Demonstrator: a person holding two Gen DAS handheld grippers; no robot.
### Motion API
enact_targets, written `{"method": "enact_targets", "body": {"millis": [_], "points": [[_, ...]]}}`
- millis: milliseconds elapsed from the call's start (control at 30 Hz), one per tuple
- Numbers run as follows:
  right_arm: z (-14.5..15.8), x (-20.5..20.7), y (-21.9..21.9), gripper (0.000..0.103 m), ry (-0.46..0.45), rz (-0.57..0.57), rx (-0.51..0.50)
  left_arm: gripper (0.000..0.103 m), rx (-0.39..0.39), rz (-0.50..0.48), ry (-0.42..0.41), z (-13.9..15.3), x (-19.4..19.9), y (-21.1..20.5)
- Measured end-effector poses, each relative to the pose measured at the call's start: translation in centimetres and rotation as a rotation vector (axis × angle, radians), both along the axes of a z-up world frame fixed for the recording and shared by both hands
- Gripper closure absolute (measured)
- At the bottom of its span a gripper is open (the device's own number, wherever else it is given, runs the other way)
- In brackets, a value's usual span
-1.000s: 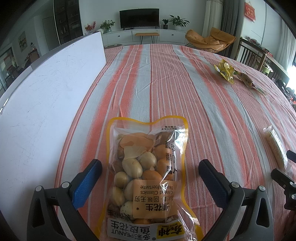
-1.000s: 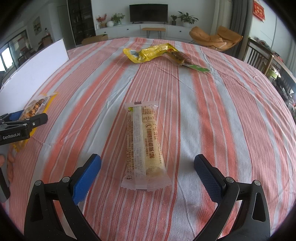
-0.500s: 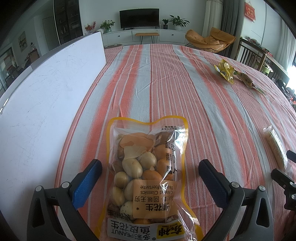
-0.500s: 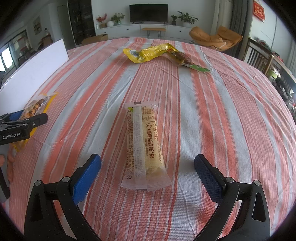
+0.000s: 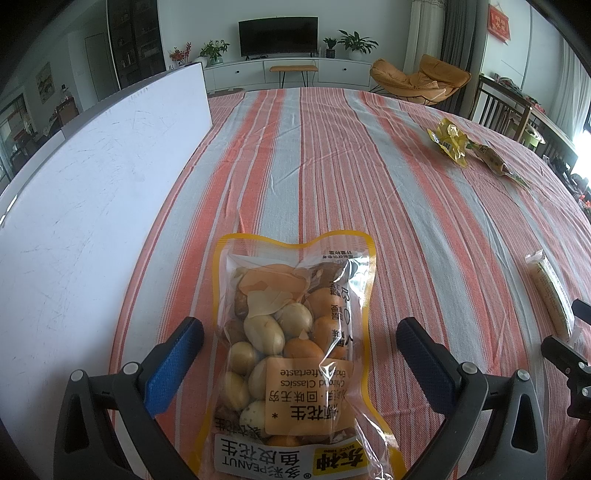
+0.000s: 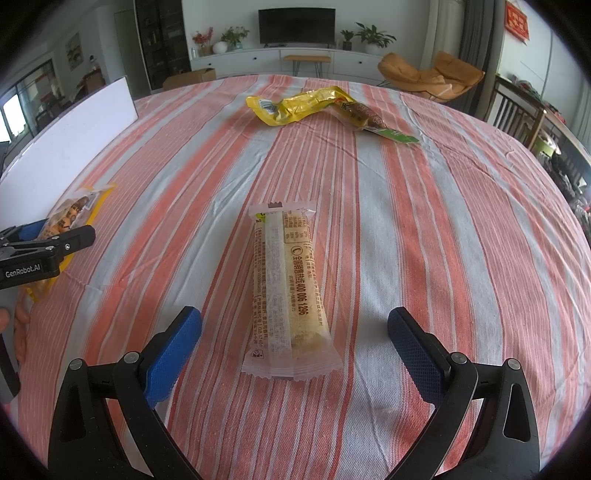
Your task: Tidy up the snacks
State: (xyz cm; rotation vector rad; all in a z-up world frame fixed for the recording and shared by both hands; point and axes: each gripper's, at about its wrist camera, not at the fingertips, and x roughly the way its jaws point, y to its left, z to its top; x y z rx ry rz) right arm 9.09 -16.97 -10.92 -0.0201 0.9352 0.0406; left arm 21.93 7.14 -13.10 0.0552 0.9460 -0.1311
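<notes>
The left gripper [image 5: 299, 343] is spread wide over a striped tablecloth [image 5: 332, 155], its blue-padded fingers [image 5: 173, 365] standing clear on either side of a bag of peanuts [image 5: 291, 354] that lies flat between them, printed label nearest the camera. To its left a white board [image 5: 92, 192] lies along the table's edge. The right gripper [image 6: 293, 341] is likewise wide apart, straddling the near end of a long wrapped snack bar [image 6: 286, 280] without touching it; the bar lies lengthwise, pointing away from the camera. Farther up the cloth, a crumpled yellow wrapper [image 6: 295, 105] sits touching a brown-and-green packet [image 6: 369, 120], well apart from both grippers. At the left edge of the right wrist view, the left gripper's black frame overlaps the peanut bag, and what appears to be part of a person's hand [image 6: 16, 325] shows below it, too cropped to be sure. A television [image 5: 277, 36] and an orange lounge chair [image 5: 417, 81] stand in the room beyond.
</notes>
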Motion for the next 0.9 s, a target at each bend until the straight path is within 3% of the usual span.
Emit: {"method": "enact_targets", "body": {"millis": [800,867,900], "points": [[-0.1,0.2,-0.1,0.000,0.012,0.007,0.007,0.000,0.000,-0.001,0.001,0.1,0.0,0.0],[0.2,0.6,-0.7,0.000,0.050,0.040,0.051,0.000,0.007,-0.033,0.046,0.3,0.1,0.0],[0.6,0.9,-1.8,0.001,0.075,0.055,0.136,0.000,0.013,-0.062,0.085,0.4,0.5,0.1]]}}
